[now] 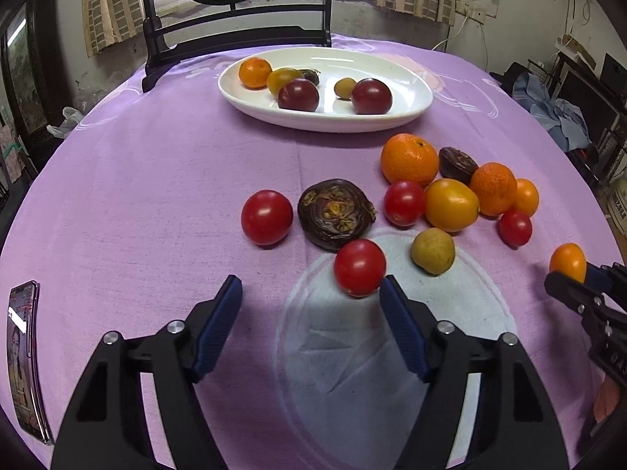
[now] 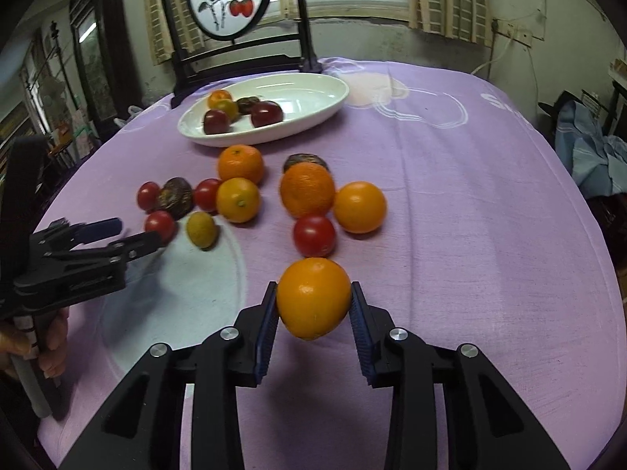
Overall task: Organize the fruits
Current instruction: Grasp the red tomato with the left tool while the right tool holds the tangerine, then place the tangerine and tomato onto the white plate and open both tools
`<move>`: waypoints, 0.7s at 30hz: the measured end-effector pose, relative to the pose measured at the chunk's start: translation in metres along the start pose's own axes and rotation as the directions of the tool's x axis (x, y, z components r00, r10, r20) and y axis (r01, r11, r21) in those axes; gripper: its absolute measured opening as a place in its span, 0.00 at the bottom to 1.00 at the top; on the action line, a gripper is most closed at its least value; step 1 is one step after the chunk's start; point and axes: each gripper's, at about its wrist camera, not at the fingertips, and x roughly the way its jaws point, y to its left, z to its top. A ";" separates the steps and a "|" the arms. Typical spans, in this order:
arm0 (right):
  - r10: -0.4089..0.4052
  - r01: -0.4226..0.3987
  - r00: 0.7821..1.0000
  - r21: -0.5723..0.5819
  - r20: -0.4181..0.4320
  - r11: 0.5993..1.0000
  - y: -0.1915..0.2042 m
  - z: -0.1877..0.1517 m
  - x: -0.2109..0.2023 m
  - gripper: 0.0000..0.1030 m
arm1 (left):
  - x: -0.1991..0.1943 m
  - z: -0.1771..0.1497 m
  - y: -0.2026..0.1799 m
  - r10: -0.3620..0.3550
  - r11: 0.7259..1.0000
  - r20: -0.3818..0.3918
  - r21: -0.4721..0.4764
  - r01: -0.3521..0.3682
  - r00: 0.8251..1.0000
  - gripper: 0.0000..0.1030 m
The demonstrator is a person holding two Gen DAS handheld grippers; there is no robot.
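Right hand-held gripper [image 2: 313,305] clamps orange fruit [image 2: 313,297] (smooth-skinned).

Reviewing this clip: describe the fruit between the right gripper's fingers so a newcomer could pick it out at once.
On the purple tablecloth, nearer the camera than the white oval dish and the loose fruit cluster, the right gripper pinches a smooth round orange-yellow fruit. It alone sits between blue pads, apart from the others.

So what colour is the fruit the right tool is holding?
Orange-yellow. The fruit sits between the right tool's pads, clearest in the right wrist view.
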 end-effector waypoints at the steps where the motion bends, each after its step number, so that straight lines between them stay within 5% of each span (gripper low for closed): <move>1: 0.009 -0.009 1.000 -0.008 0.004 1.000 0.002 0.000 -0.002 0.35 | 0.002 0.001 -0.002 0.001 1.000 -0.006 0.004 -0.001 1.000 0.69; 9: 0.031 -0.031 0.999 -0.021 0.008 0.999 0.004 -0.001 -0.005 0.35 | 0.015 0.011 -0.019 -0.004 0.999 -0.035 0.041 0.006 0.999 0.60; 14: 0.026 -0.026 1.000 -0.022 0.002 0.999 0.004 -0.002 -0.003 0.35 | 0.014 0.012 -0.026 -0.045 0.996 -0.019 0.073 0.047 0.999 0.27; 21: 0.031 -0.030 0.999 -0.031 0.016 0.999 0.006 -0.003 -0.006 0.35 | -0.020 0.009 -0.015 -0.084 0.995 0.031 0.053 0.082 0.996 0.26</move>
